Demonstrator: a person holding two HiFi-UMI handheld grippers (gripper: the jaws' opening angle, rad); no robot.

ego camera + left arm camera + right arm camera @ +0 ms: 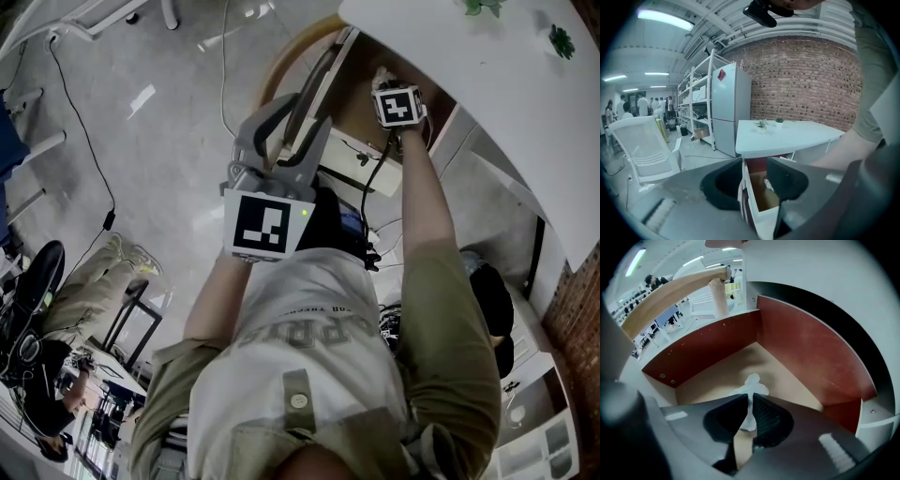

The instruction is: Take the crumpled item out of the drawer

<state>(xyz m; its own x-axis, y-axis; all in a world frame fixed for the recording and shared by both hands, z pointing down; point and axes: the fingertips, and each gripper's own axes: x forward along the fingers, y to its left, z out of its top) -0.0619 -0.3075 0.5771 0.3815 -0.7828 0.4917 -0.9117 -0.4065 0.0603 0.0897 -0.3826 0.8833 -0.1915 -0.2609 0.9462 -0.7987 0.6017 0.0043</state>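
The right gripper (749,398) reaches steeply down into the open drawer with red-brown walls and a pale wooden floor (806,348). Its 2 jaws are pinched together on the white crumpled paper item (752,383), which sits on the drawer floor near the middle. The left gripper (754,161) clamps the drawer's white front panel (746,197) under the white tabletop (787,136).

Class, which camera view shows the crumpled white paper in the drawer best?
The right gripper view: the crumpled white paper sits in the drawer, pinched by the right gripper. The left gripper view shows it only small and far off; in the head view the right gripper mostly hides it.
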